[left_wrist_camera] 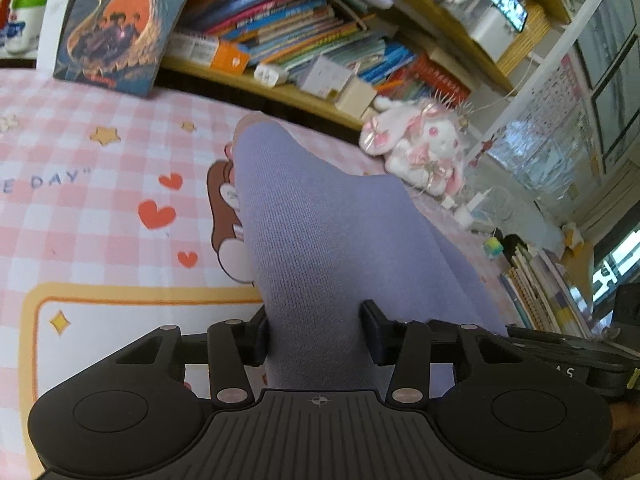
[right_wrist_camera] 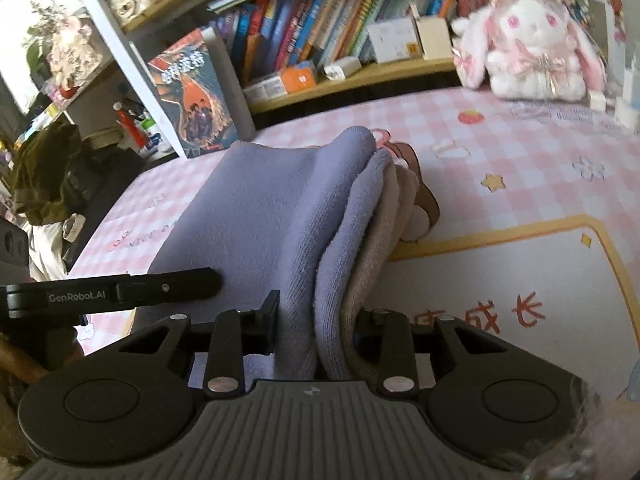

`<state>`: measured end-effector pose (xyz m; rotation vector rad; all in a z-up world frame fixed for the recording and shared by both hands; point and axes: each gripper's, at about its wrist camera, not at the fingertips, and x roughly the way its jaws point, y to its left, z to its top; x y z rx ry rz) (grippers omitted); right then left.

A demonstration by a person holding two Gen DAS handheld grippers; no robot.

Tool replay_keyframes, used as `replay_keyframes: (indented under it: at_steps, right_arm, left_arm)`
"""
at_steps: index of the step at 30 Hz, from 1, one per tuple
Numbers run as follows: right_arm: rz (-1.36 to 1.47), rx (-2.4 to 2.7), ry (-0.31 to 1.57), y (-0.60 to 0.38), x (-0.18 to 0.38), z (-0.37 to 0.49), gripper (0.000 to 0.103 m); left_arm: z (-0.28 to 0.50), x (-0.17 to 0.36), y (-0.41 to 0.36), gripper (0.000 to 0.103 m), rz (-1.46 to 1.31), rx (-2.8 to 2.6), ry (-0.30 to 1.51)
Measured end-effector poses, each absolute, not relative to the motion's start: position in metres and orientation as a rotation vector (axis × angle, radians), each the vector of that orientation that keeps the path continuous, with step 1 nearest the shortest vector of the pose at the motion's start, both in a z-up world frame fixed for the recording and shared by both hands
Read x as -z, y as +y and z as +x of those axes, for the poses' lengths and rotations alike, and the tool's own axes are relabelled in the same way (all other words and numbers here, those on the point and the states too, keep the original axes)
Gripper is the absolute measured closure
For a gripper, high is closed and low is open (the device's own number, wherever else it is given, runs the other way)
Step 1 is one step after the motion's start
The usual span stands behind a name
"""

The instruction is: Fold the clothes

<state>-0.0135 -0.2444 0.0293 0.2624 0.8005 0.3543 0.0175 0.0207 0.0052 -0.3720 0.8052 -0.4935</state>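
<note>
Left hand-held gripper (left_wrist_camera: 316, 330): jaws pinching a lavender knit garment (left_wrist_camera: 320, 216). Right hand-held gripper (right_wrist_camera: 316, 320): jaws pinching the same garment's bunched layers. Garment: raised over a pink checked tabletop (right_wrist_camera: 520, 140). Beyond: plush rabbit (right_wrist_camera: 528, 52), bookshelf (right_wrist_camera: 320, 32).

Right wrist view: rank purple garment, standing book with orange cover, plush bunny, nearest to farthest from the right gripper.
1. Purple garment: bunched between the right gripper fingers, so nearest.
2. Standing book with orange cover: upper left, leaning at the far edge of the pink checked cloth.
3. Plush bunny: upper right, by the shelf. Book and bunny are close to call.
</note>
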Motion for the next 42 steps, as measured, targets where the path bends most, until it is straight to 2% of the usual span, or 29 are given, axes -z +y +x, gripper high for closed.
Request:
replay_keyframes:
  at_steps: [18, 31, 42]
  right_arm:
    - [0.21, -0.373, 0.754, -0.217, -0.041, -0.014, 0.073]
    - [0.191, -0.397, 0.751, -0.222, -0.041, -0.01, 0.073]
    - [0.185, -0.465, 0.751, -0.236, -0.04, 0.026, 0.073]
  left_arm:
    - [0.017, -0.008, 0.044, 0.059, -0.388, 0.496, 0.775]
    - [0.018, -0.011, 0.036, 0.059, -0.408, 0.456, 0.773]
    - [0.046, -0.019, 0.018, 0.059, -0.404, 0.381, 0.789]
